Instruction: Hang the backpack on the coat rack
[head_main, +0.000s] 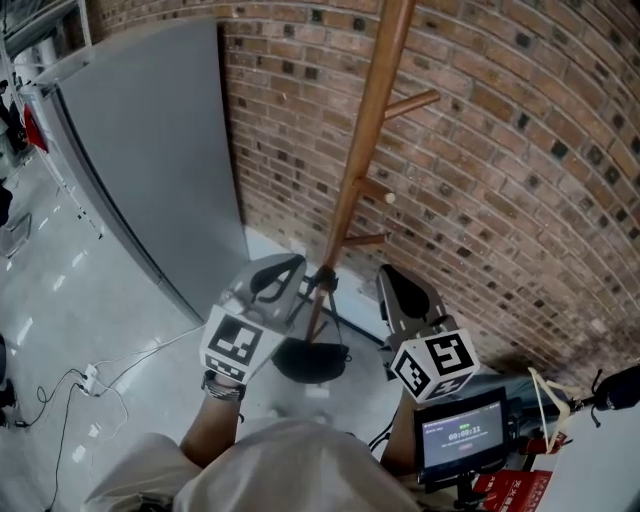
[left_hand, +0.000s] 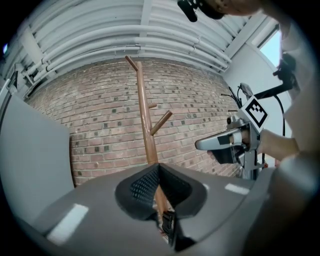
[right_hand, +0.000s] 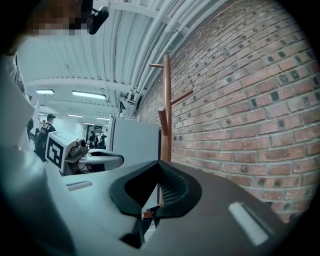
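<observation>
Backpack (head_main: 310, 362) is my reading of the dark rounded mass low against the pole of the coat rack (head_main: 365, 140), close to where the pole meets the floor (head_main: 120, 320). 2 thin dark straps rise from it to a black buckle (head_main: 325, 280) on the pole. I cannot tell whether the mass hangs from the rack or rests on the floor, nor rule out that it is the rack's own foot. In the left gripper view the buckle (left_hand: 168, 226) shows beside the pole, below the jaws.

The rack is a brown wooden pole with short pegs (head_main: 410, 102) angling upward. It stands just beside the brick wall (head_main: 520, 150), near the edge where wall and floor meet.

The left gripper (head_main: 298, 263) is held level, its jaws pressed together with nothing between them; its own view (left_hand: 159, 167) shows the 2 dark pads meeting, with the pole straight ahead. The right gripper (head_main: 389, 272) is likewise level and closed on nothing (right_hand: 159, 165). Both are clear of the rack, 1 on either side of the pole in the head view.

A grey panel (head_main: 150, 150) leans against the wall on the left. A white cable with a power strip (head_main: 90, 378) lies on the floor near the lower left edge, and a small screen (head_main: 462, 440) stands at the lower right.
</observation>
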